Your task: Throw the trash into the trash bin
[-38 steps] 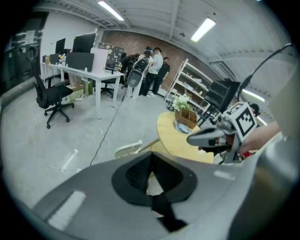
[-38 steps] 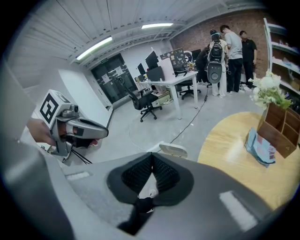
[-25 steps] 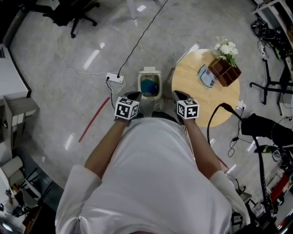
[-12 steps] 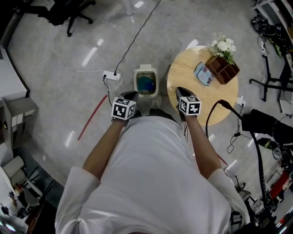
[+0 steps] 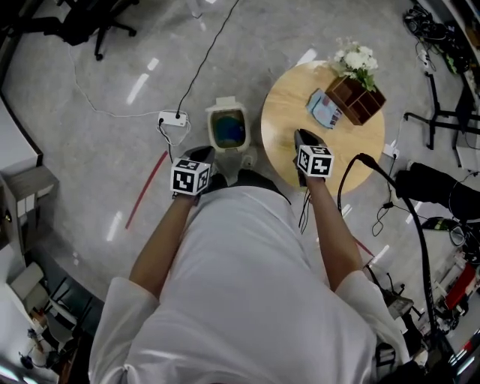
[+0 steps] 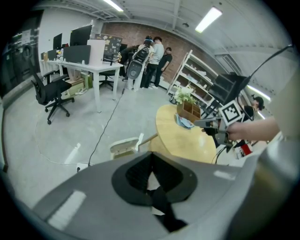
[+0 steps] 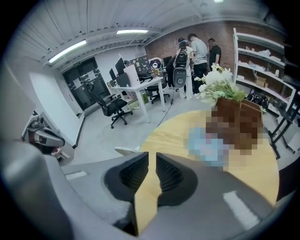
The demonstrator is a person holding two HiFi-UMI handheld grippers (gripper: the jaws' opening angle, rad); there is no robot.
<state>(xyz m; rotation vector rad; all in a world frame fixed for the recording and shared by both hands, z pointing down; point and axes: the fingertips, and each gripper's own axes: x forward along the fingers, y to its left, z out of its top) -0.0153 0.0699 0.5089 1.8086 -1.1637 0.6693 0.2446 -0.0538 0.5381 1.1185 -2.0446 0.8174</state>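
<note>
A small white trash bin (image 5: 227, 127) with a blue inside stands on the floor, left of a round wooden table (image 5: 300, 112). The trash, a blue and white packet (image 5: 324, 109), lies on the table beside a wooden box of white flowers (image 5: 356, 97). My right gripper (image 5: 304, 136) hangs over the table's near edge, short of the packet (image 7: 206, 145). Its jaws have just been opening and stand a narrow gap apart with nothing between them. My left gripper (image 5: 201, 154) is shut and empty, close to the bin (image 6: 124, 146) on its near left.
A power strip (image 5: 172, 118) with cables lies on the floor left of the bin, with a red line (image 5: 146, 191) nearer me. A black stand and cables (image 5: 427, 187) crowd the right side. An office chair (image 5: 82, 22) stands far left. People stand at the back (image 6: 152, 51).
My right gripper has moved from beside the bin out to the right and over the table edge, toward the packet. The left gripper has stayed near the bin.
</note>
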